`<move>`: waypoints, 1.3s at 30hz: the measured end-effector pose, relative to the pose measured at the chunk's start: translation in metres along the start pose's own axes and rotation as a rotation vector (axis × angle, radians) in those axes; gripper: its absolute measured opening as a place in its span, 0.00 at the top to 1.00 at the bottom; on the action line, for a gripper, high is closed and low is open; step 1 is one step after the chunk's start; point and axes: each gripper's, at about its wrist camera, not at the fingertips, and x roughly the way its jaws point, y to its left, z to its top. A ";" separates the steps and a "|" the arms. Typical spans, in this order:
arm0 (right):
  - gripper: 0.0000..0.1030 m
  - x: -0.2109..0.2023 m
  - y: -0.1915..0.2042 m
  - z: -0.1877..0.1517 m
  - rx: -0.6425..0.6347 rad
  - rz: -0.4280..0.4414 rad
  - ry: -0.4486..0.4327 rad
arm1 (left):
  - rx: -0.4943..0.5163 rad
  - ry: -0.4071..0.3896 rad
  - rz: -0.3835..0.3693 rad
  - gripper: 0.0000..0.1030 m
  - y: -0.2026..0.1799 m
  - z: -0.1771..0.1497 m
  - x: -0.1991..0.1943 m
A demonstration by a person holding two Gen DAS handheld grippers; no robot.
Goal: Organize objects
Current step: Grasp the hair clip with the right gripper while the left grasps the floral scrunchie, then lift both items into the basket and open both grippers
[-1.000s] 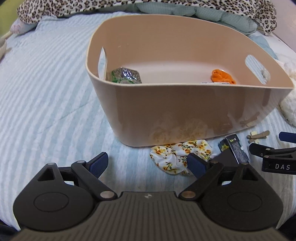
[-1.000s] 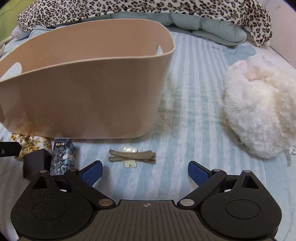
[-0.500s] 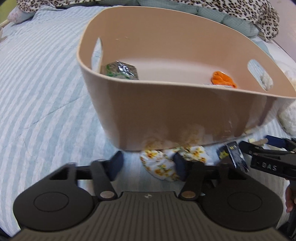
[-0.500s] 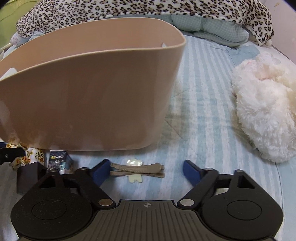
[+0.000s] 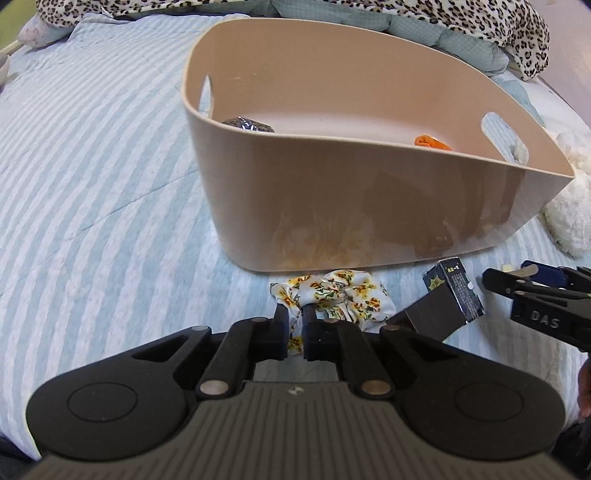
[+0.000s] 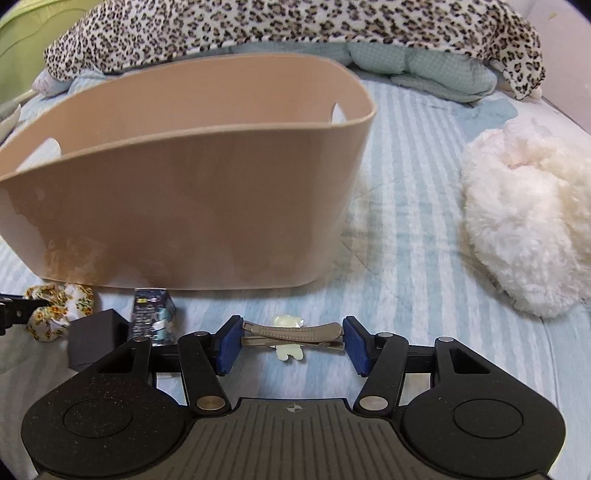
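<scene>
A beige plastic basket (image 5: 369, 206) stands on the striped bed; it holds a foil packet (image 5: 247, 123) and an orange item (image 5: 430, 142). My left gripper (image 5: 293, 328) is shut on the near edge of a floral scrunchie (image 5: 343, 295) lying in front of the basket. My right gripper (image 6: 291, 341) has closed in on a tan hair clip (image 6: 291, 332), its blue pads touching the clip's two ends. The scrunchie (image 6: 59, 306) also shows at the left of the right wrist view.
A small dark printed box (image 5: 454, 295) and a black block (image 6: 96, 338) lie between the scrunchie and the clip. A white fluffy plush (image 6: 528, 229) lies to the right. A leopard-print blanket (image 6: 295, 26) runs along the back.
Both grippers moved forward and down and closed: the left onto the scrunchie, the right around the hair clip. Both were wide open a second ago.
</scene>
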 end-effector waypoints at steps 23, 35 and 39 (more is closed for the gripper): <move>0.46 -0.111 -0.005 0.005 0.023 0.066 -0.223 | 0.068 -0.253 -0.032 0.93 -0.013 0.001 -0.111; 0.46 -0.145 0.000 0.055 0.027 0.107 -0.389 | 0.080 -0.377 0.012 0.93 -0.020 0.039 -0.132; 0.46 -0.141 0.003 0.072 0.025 0.104 -0.412 | 0.090 -0.394 0.036 0.93 -0.025 0.056 -0.125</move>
